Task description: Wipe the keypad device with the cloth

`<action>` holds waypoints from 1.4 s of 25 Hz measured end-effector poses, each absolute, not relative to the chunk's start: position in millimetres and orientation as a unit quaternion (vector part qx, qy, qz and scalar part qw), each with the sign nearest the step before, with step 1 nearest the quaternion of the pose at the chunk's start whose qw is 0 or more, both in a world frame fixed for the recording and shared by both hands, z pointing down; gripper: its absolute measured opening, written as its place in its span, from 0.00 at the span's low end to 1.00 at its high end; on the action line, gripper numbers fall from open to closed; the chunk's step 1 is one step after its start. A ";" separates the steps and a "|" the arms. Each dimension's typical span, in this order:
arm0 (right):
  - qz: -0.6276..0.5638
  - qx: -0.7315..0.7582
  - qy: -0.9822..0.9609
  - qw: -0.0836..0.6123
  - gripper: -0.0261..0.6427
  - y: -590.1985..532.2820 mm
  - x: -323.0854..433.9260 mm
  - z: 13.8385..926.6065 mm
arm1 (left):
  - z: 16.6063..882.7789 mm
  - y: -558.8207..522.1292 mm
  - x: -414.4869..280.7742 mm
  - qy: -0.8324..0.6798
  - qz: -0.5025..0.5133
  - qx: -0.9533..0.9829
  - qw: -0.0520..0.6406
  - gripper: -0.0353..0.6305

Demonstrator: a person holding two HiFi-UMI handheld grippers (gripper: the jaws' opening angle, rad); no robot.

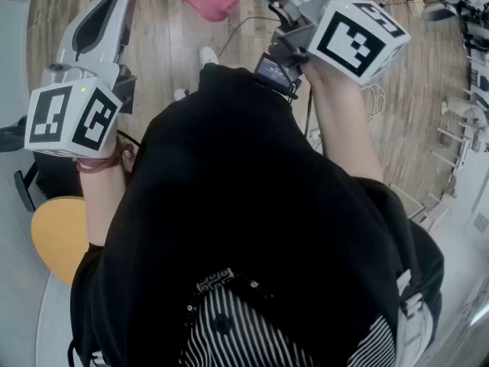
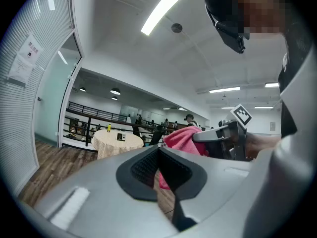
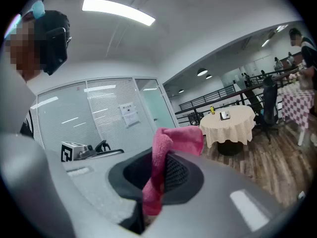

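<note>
Wood floor [image 1: 176, 44] lies beneath a person in a black top [image 1: 252, 205], with an orange stool [image 1: 57, 235] at the left. The right gripper [image 3: 157, 180] pinches a pink cloth [image 3: 171, 140] between its jaws, held out over the floor. The left gripper [image 2: 158, 167] has its jaws pressed together on nothing. Only the gripper views show the hall: a round covered table [image 3: 230, 123], a black railing [image 2: 94, 119], blinds [image 3: 99, 115] and a strip light [image 3: 119, 11]. A small dark screen [image 1: 275, 73] by the right hand may be part of that gripper.
</note>
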State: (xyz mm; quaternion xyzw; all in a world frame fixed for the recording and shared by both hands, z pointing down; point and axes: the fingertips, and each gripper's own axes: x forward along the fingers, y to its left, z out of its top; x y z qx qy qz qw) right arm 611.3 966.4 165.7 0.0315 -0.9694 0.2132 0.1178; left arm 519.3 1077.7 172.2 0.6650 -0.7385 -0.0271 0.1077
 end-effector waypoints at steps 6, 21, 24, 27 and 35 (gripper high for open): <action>0.215 0.019 -0.969 0.121 0.09 967.7 610.2 176.2 | 183.6 1080.0 522.3 -0.745 -0.023 0.657 0.112 0.05; 0.248 -0.008 -0.962 0.110 0.09 828.7 592.3 185.2 | 182.3 926.2 508.6 -0.741 -0.013 0.661 0.116 0.05; 0.247 -0.010 -0.964 0.102 0.09 788.3 595.5 177.1 | 175.9 885.2 510.0 -0.740 -0.009 0.663 0.113 0.05; 0.247 -0.011 -0.965 0.093 0.09 747.1 603.6 166.3 | 166.3 846.2 517.2 -0.735 0.003 0.670 0.106 0.05; 0.280 -0.001 -0.957 0.074 0.09 657.4 618.2 165.4 | 164.0 765.0 519.5 -0.730 0.030 0.673 0.113 0.05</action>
